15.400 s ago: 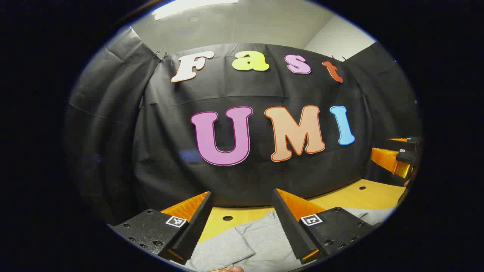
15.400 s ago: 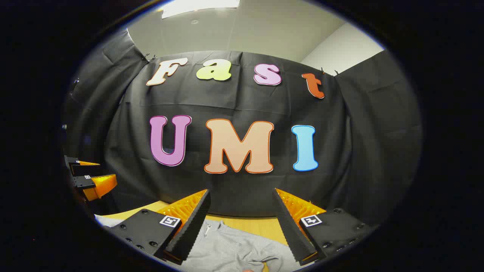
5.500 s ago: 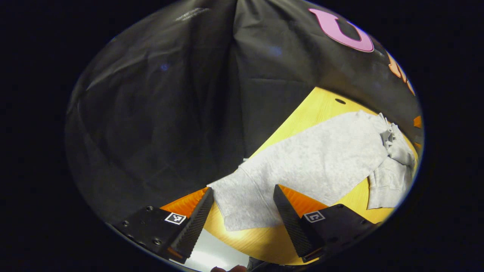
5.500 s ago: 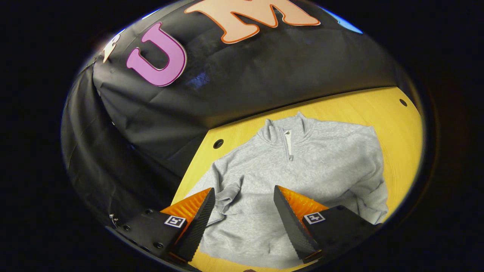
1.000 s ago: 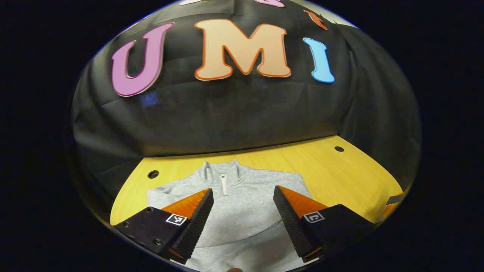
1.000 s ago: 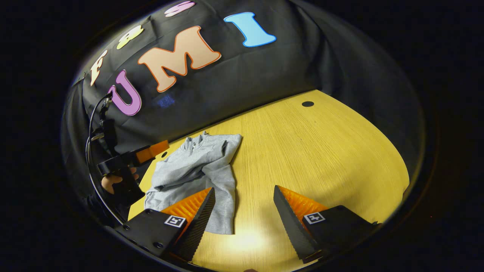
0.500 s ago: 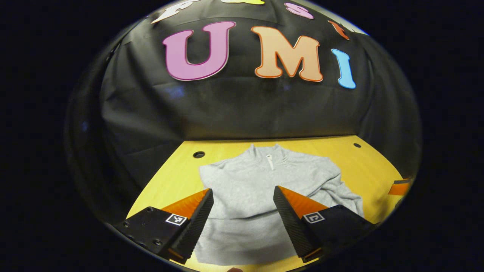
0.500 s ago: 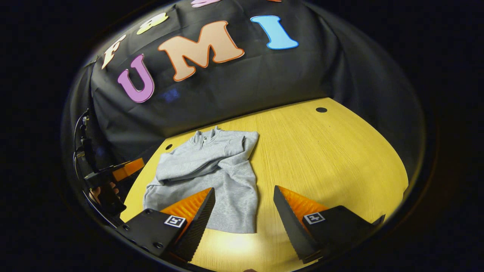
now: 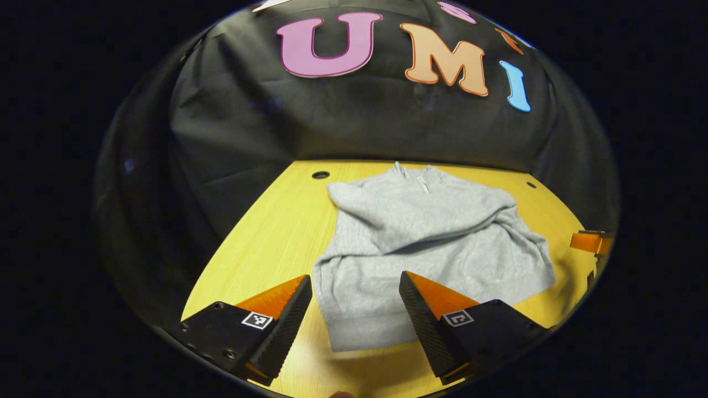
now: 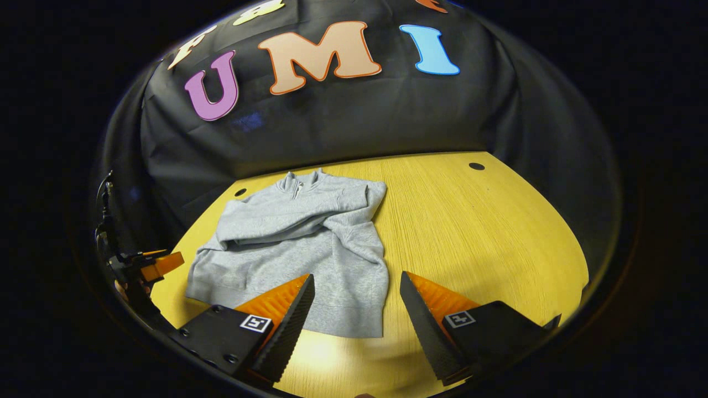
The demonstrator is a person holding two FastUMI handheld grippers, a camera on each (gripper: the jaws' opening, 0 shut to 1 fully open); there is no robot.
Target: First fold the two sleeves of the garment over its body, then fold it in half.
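A staged recording booth, not a lived-in room.

Black cloth hangs in creases as the back and side walls, closing in a bare yellow wooden table with round holes near its far edge, lit from overhead.

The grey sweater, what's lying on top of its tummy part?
Both sleeves lie folded across the grey sweater, crossing over its chest below the zip collar. The chest beneath them is covered. The yellow table lies under the sweater.
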